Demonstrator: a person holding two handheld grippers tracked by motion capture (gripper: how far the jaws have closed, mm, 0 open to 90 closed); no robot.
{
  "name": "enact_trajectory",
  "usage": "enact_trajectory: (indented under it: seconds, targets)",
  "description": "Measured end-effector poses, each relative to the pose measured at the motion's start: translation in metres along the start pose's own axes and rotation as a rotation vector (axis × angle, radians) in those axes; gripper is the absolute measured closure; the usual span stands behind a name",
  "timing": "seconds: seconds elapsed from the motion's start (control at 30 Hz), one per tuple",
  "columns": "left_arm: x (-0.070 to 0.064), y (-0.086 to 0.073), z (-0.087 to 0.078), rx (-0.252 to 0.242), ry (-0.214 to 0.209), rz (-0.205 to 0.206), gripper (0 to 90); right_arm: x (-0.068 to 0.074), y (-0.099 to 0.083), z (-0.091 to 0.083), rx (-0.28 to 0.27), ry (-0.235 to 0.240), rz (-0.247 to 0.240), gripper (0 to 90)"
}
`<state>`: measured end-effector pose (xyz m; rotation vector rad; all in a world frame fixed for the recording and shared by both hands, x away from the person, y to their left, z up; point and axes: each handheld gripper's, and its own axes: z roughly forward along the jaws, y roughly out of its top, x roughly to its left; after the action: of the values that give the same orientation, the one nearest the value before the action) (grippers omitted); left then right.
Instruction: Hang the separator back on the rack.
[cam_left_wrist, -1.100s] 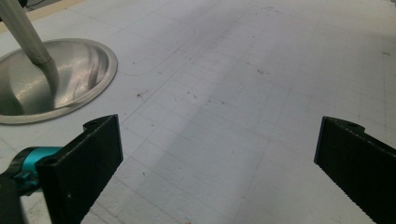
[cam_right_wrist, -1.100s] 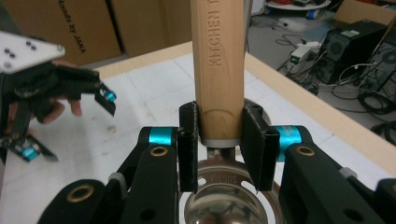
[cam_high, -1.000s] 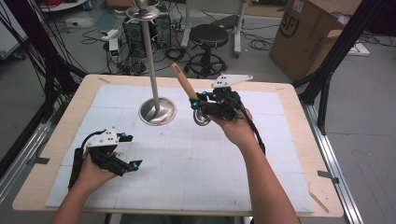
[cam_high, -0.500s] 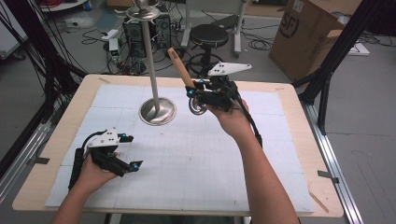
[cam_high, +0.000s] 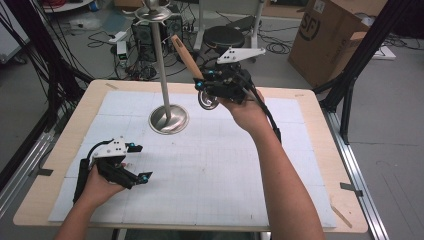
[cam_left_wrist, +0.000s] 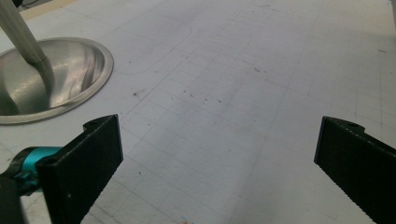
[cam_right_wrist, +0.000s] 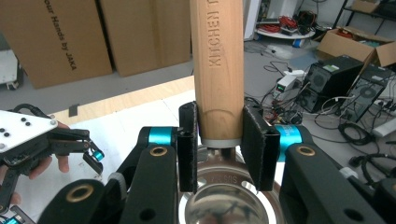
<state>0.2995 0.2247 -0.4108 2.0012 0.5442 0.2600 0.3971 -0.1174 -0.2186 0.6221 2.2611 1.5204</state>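
Jaws of the right gripper (cam_right_wrist: 218, 149) are clamped on the lower end of a wooden handle (cam_right_wrist: 217, 60), just above the metal collar where it joins a shiny steel bowl (cam_right_wrist: 219, 205); the utensil looks like a ladle or small strainer (I cannot tell which). In the high view the right gripper (cam_high: 209, 89) holds it in the air over the far middle of the table, handle (cam_high: 186, 55) slanting up and to the left, close to the tall pole of a metal stand (cam_high: 161, 60) whose round base (cam_high: 169, 120) sits on the white mat (cam_high: 215, 170).

Slipping is the main risk, in my judgement: the grip is low on a smooth round handle, so the utensil could swivel between the pads. The raised handle could also knock the pole and rock the stand.

The steel bowl appears empty, as does the dished base in the left gripper view (cam_left_wrist: 60, 70).

Near left, the left gripper (cam_high: 137, 162) rests on the mat, jaws spread wide with nothing between them.
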Motion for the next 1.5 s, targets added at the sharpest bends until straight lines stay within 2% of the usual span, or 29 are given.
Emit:
enact_trajectory:
  seconds: [0.1, 0.33, 0.53, 0.9, 1.17, 1.5]
  targets:
    - [-0.001, 0.0, 0.0, -0.002, -0.004, -0.002, 1.7, -0.001, 0.009, 0.001, 0.014, -0.004, -0.029, 68.9]
    - [0.0, 0.0, -0.002, -0.001, 0.0, -0.001, 1.7, -0.005, 0.025, 0.007, 0.015, -0.011, -0.039, 68.9]
    - [0.001, -0.001, -0.002, 0.008, 0.001, 0.005, 1.7, -0.007, 0.031, 0.015, 0.021, -0.013, -0.048, 68.9]
    - [0.001, -0.002, -0.002, 0.007, 0.003, 0.0, 1.7, -0.016, 0.031, 0.025, 0.03, -0.029, -0.031, 68.9]
    - [0.002, -0.003, -0.002, 0.015, 0.002, 0.005, 1.7, -0.021, 0.029, 0.034, 0.037, -0.022, -0.015, 69.0]
    - [0.003, -0.003, -0.002, 0.016, 0.001, 0.003, 1.7, -0.023, 0.029, 0.054, 0.047, -0.004, -0.008, 69.2]
